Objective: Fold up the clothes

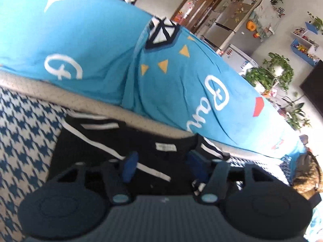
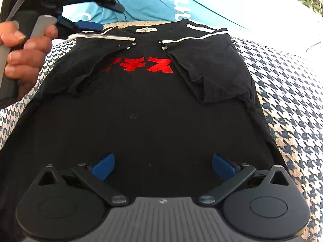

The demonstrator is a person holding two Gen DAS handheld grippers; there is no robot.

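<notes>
A black T-shirt (image 2: 149, 109) with red characters and white shoulder stripes lies flat on a blue-and-white houndstooth cover (image 2: 286, 92). Both sleeves are folded in over the chest. In the right wrist view my right gripper (image 2: 163, 167) hovers open over the shirt's lower part, nothing between its blue pads. A hand (image 2: 26, 54) holds my left gripper (image 2: 97, 16) at the shirt's left shoulder. In the left wrist view the left gripper (image 1: 164, 166) stands open just short of the collar label (image 1: 165, 147) of the T-shirt (image 1: 97, 147), gripping nothing.
Behind the shirt a bright blue cloth (image 1: 97, 46) with white lettering drapes over a grey padded edge (image 1: 90, 102). Farther back stand a silver fridge (image 1: 228, 24), a wooden doorway (image 1: 199, 6) and leafy plants (image 1: 270, 72). Houndstooth cover (image 1: 24, 125) extends to the left.
</notes>
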